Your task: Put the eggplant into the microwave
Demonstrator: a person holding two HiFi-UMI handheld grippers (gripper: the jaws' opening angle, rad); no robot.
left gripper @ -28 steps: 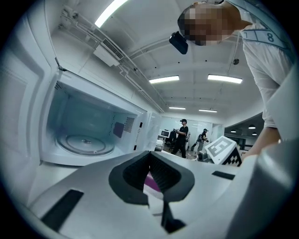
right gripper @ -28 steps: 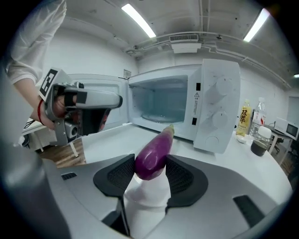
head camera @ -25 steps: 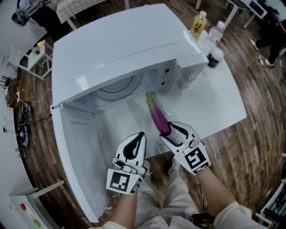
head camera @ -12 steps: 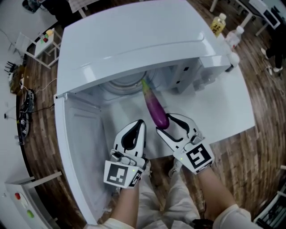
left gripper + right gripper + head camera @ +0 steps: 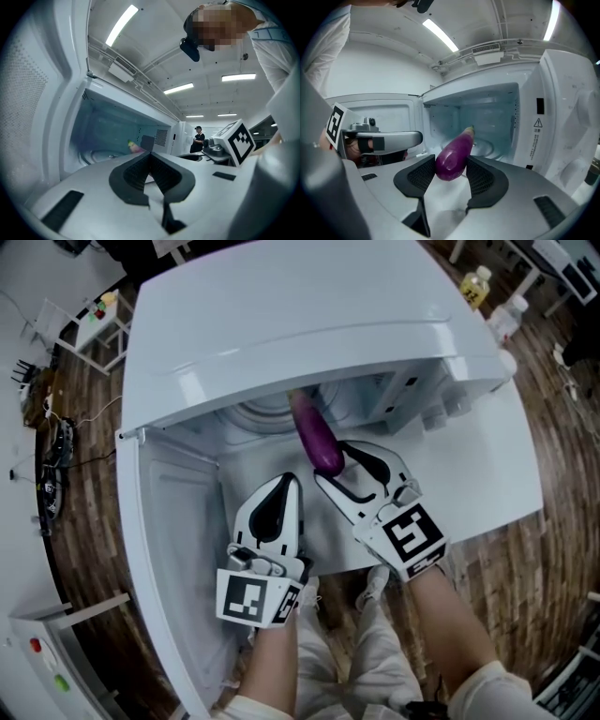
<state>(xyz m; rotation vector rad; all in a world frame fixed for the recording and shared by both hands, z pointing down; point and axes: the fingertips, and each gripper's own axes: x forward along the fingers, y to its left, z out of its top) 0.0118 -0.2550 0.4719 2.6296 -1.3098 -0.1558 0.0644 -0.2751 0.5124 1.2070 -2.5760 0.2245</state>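
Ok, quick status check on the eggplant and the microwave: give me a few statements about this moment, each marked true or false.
1. The right claw grips the eggplant. True.
2. The microwave door is shut. False: it stands wide open.
3. The left claw holds a bottle. False: it is empty, jaws together.
4. The eggplant's stem end points into the microwave. True.

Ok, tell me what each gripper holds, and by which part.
Right gripper: the glossy purple eggplant, pinched at its rounded blunt end, stem tip toward the white microwave. Left gripper: nothing, jaws together.
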